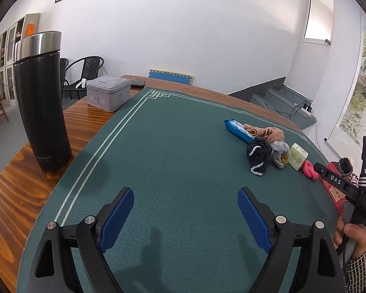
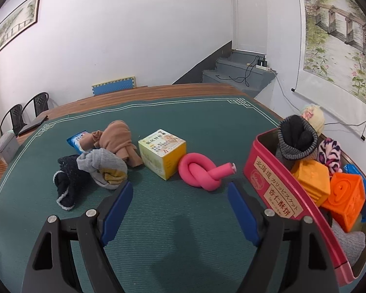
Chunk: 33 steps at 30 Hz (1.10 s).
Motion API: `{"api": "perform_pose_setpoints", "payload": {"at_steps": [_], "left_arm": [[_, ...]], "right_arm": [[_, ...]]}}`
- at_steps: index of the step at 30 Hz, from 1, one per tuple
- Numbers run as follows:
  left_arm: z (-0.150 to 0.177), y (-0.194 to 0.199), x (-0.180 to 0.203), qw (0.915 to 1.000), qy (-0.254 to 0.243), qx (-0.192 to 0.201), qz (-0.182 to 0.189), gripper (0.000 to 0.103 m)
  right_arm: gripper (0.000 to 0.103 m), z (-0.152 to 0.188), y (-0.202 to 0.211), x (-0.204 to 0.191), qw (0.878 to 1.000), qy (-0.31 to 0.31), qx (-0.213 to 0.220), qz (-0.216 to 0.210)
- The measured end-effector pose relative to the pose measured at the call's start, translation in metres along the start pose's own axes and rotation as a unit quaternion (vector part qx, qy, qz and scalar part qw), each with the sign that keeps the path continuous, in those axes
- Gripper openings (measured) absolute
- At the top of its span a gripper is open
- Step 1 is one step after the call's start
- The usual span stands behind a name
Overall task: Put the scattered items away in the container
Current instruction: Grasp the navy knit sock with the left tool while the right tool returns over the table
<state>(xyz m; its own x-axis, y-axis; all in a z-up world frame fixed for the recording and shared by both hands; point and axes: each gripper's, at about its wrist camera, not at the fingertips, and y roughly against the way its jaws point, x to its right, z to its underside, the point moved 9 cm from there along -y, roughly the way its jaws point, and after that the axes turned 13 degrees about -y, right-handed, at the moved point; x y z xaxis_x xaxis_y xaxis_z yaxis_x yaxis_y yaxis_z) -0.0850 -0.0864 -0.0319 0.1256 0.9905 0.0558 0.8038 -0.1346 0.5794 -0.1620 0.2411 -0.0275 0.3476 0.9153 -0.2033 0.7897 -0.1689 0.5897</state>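
Grippers both hang over the green mat [image 2: 158, 112] with jaws spread and nothing between them — left gripper [image 1: 185, 210] above bare mat, right gripper [image 2: 179, 202] just short of the pink knot [image 2: 202, 173]. Beside the knot sit a yellow box [image 2: 162, 152], then a heap of socks [image 2: 97, 161] on a blue packet [image 2: 76, 141]. At right stands the red tin [image 2: 275, 183] — already holding orange blocks [image 2: 339, 190] and a dark sock [image 2: 295, 136].

The blue packet [image 2: 76, 141] lies half hidden under the tan cloth [image 2: 118, 139]. The red tin [image 2: 275, 178] runs off the right edge, its lower contents hidden behind its wall.
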Motion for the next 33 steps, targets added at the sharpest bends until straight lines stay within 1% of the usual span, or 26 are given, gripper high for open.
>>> {"api": "perform_pose_setpoints", "payload": {"at_steps": [2, 5, 10, 12, 15, 19, 21, 24, 27, 28, 29, 30, 31, 32, 33], "left_arm": [[0.000, 0.000, -0.001, 1.0000, 0.000, 0.002, 0.000, 0.089], [0.001, -0.002, -0.004, 1.0000, 0.007, 0.000, 0.006, 0.089], [-0.002, -0.012, -0.011, 0.9981, 0.053, -0.025, 0.018, 0.089], [-0.012, -0.016, -0.005, 0.9982, 0.049, -0.029, 0.019, 0.089], [-0.031, -0.028, 0.017, 0.9989, 0.008, -0.044, 0.010, 0.089], [-0.059, -0.053, 0.063, 0.9968, -0.051, -0.048, 0.040, 0.089], [-0.071, -0.072, 0.088, 0.9943, -0.074, -0.042, 0.064, 0.089], [-0.076, -0.112, 0.122, 0.9885, -0.098, -0.060, 0.098, 0.089], [-0.072, -0.148, 0.136, 0.9856, -0.116, -0.083, 0.092, 0.089], [-0.070, -0.159, 0.138, 0.9850, -0.117, -0.090, 0.090, 0.089], [-0.068, -0.166, 0.138, 0.9842, -0.112, -0.098, 0.095, 0.089], [-0.065, -0.173, 0.139, 0.9833, -0.106, -0.107, 0.103, 0.087], [-0.063, -0.179, 0.140, 0.9821, -0.100, -0.115, 0.110, 0.072], [-0.064, -0.181, 0.139, 0.9824, -0.093, -0.116, 0.112, 0.063], [-0.065, -0.182, 0.136, 0.9830, -0.086, -0.116, 0.114, 0.055]], "right_arm": [[0.083, -0.001, 0.000, 0.001, 1.000, -0.008, -0.002, -0.010], [0.083, -0.001, 0.003, 0.002, 1.000, -0.014, 0.003, -0.015], [0.083, -0.007, 0.013, 0.010, 0.999, -0.027, 0.038, 0.000], [0.083, -0.008, 0.012, 0.014, 0.999, -0.038, 0.036, 0.002], [0.083, -0.009, 0.009, 0.018, 0.998, -0.052, 0.030, -0.001], [0.083, -0.011, 0.007, 0.023, 0.997, -0.066, 0.027, -0.004], [0.083, -0.012, 0.006, 0.025, 0.997, -0.073, 0.027, -0.003], [0.083, -0.014, 0.006, 0.029, 0.996, -0.083, 0.025, -0.004], [0.083, -0.016, 0.006, 0.031, 0.996, -0.087, 0.029, -0.003], [0.083, -0.017, 0.006, 0.031, 0.996, -0.088, 0.030, -0.003], [0.083, -0.017, 0.006, 0.030, 0.996, -0.088, 0.030, -0.005], [0.083, -0.017, 0.005, 0.029, 0.996, -0.087, 0.028, -0.007], [0.083, -0.017, 0.004, 0.027, 0.996, -0.084, 0.027, -0.008], [0.083, -0.016, 0.003, 0.025, 0.996, -0.080, 0.025, -0.010], [0.083, -0.015, 0.002, 0.022, 0.997, -0.076, 0.023, -0.012]]}}
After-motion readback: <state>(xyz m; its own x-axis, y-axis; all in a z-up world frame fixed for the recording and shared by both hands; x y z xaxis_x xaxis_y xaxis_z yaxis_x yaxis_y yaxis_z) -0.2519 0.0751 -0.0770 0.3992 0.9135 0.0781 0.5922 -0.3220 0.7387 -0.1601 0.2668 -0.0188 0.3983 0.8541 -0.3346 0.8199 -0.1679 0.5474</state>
